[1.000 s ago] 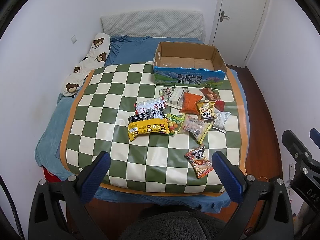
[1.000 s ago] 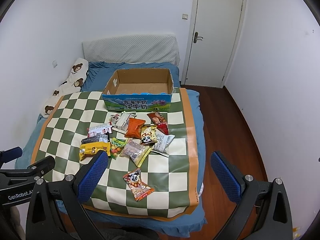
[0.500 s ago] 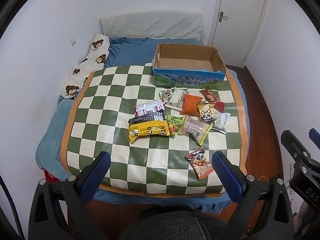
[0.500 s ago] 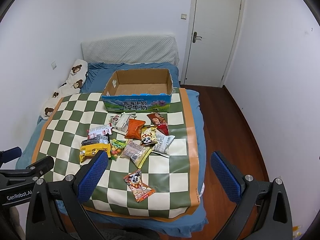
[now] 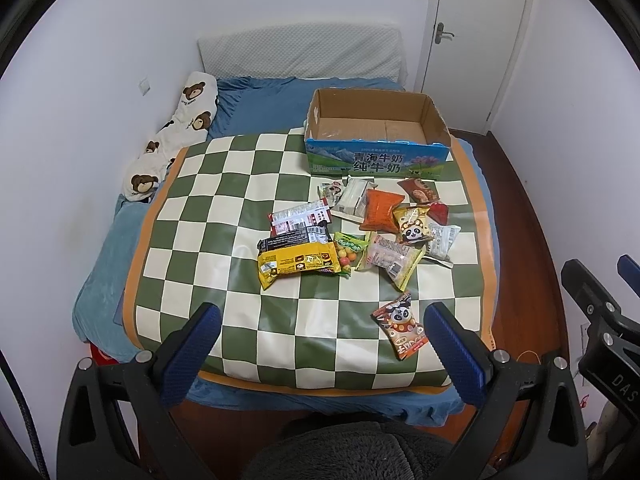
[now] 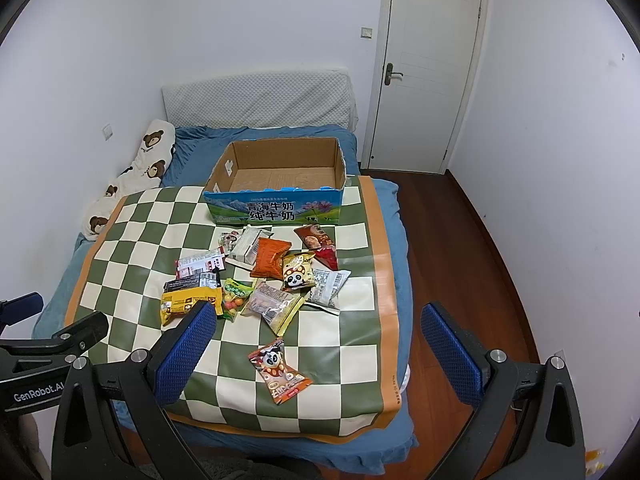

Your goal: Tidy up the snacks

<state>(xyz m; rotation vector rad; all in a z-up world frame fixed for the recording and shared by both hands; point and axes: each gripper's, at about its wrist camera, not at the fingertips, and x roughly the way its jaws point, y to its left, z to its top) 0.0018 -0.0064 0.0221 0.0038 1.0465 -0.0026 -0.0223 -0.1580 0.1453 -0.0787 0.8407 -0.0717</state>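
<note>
Snack packets lie in a loose, overlapping heap on the checked mat on the bed, just in front of the open, empty cardboard box; one panda packet lies apart, nearest both grippers. Left gripper and right gripper hang short of the bed edge, fingers spread wide, holding nothing. Judgement: packets are light, crinkly, slippery film, air-puffed and crushable, so pinch at a sealed end seam, not the belly. Lower packets are partly covered, small print is unreadable, and the box's near inside wall is hidden.
</note>
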